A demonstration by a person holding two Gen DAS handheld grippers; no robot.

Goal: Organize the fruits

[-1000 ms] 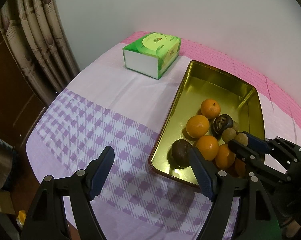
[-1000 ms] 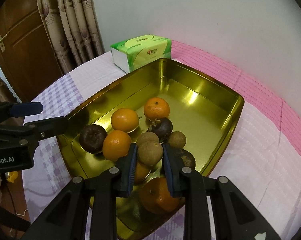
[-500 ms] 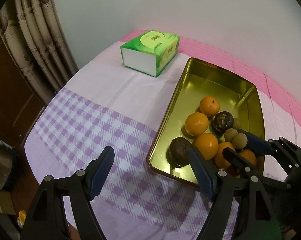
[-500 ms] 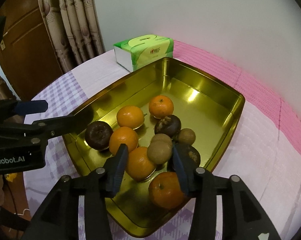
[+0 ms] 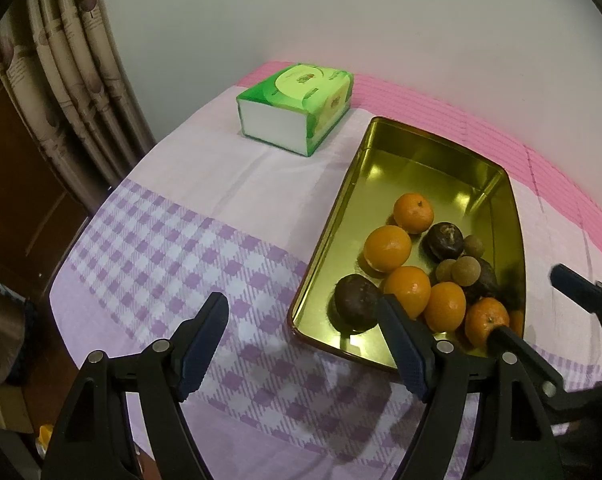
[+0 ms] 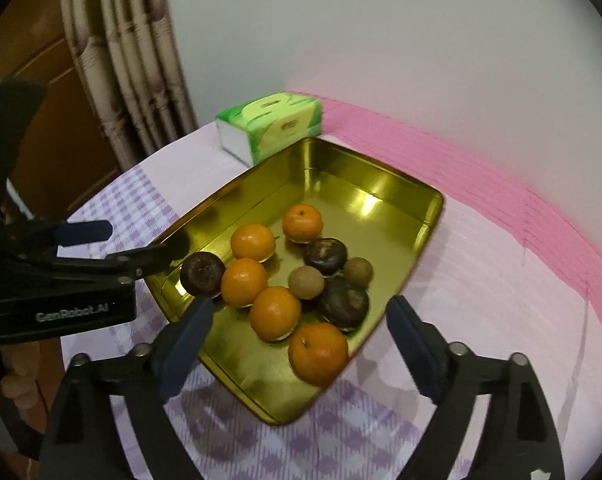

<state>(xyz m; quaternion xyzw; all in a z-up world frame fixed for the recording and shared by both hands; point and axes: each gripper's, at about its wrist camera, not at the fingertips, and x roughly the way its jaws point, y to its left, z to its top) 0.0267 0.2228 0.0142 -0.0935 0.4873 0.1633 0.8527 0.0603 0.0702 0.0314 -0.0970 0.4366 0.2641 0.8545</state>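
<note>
Since 1 second earlier, the right gripper (image 6: 297,344) had let go of the small brown longan (image 6: 306,282) it was pinching, spread its jaws wide and pulled back toward the near edge of the gold tray (image 6: 385,168). Its fingers now stood far apart and empty, with the closest orange (image 6: 318,353) just ahead between them. The left gripper (image 5: 301,336) hung equally wide open and empty over the checked tablecloth (image 5: 161,248), its right finger beside the tray's near corner, next to a dark round fruit (image 5: 355,301).

All the fruit lay bunched in the near half of the tray: 5 oranges, 3 dark fruits and 3 small brown ones, as far as could be counted, several touching. The oranges looked light, firm and slightly yielding, best gripped across the middle with modest pressure. The small brown ones were hard, smooth and apt to roll or squirt out, so they probably needed a centred pinch.

Crowded neighbours and the tray's raised wall hindered finger entry. A green tissue pack (image 5: 297,106) sat well beyond, out of the way.
</note>
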